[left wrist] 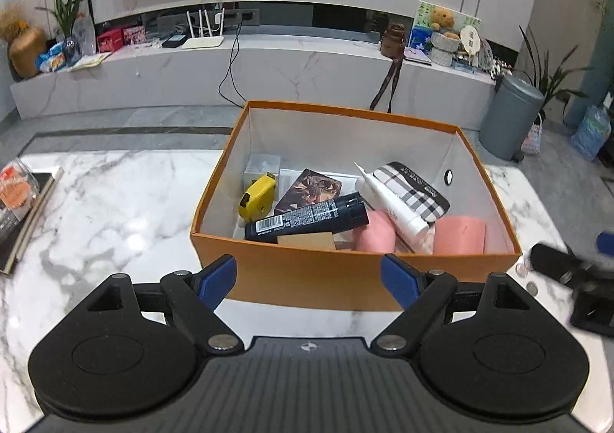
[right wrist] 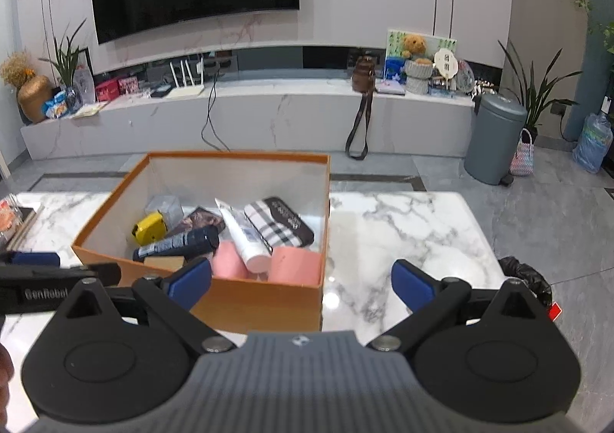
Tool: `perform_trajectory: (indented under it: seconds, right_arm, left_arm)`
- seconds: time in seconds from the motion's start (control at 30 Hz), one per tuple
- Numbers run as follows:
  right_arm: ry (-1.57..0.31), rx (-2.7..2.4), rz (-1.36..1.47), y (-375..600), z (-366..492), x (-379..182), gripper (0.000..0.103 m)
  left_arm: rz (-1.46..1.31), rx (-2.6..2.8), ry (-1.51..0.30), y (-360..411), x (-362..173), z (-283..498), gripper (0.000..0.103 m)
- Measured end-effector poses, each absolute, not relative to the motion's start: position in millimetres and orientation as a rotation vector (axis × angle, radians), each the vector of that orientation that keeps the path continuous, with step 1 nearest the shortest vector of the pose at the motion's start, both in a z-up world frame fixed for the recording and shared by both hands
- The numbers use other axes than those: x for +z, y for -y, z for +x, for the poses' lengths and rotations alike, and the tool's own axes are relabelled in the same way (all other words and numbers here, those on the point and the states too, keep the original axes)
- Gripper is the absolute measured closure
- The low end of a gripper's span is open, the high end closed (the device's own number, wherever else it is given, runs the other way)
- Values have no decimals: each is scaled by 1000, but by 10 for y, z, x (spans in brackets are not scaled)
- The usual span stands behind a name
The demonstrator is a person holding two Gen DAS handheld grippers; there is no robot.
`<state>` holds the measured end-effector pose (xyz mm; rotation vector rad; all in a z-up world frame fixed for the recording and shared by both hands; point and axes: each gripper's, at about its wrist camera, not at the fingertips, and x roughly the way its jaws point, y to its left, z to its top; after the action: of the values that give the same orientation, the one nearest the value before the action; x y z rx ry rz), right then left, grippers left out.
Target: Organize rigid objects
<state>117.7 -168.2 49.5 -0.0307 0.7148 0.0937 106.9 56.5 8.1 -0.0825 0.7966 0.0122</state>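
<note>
An orange box (left wrist: 307, 272) stands on the marble table (left wrist: 115, 195). It holds a yellow tape measure (left wrist: 258, 198), a black tube (left wrist: 307, 219), a white tube (left wrist: 391, 203), a plaid case (left wrist: 416, 189), a dark card box (left wrist: 309, 189) and two pink rolls (left wrist: 458, 235). My left gripper (left wrist: 308, 277) is open and empty, just in front of the box's near wall. My right gripper (right wrist: 301, 281) is open and empty, at the box's (right wrist: 264, 302) near right corner. The same items (right wrist: 251, 237) show inside.
A book and an orange packet (left wrist: 17, 199) lie at the table's left edge. A few coins (left wrist: 525, 275) lie right of the box. A black bag (right wrist: 525, 275) hangs off the table's right side. A grey bin (right wrist: 495, 137) stands on the floor beyond.
</note>
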Motion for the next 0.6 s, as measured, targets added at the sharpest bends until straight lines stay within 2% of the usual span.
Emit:
perform_trajectory:
  seconds: [0.6]
  right_arm:
    - [-733,105,-54,1679,1202,312,5]
  left_arm:
    - [-79,4,-817,-356,-2,1103,3]
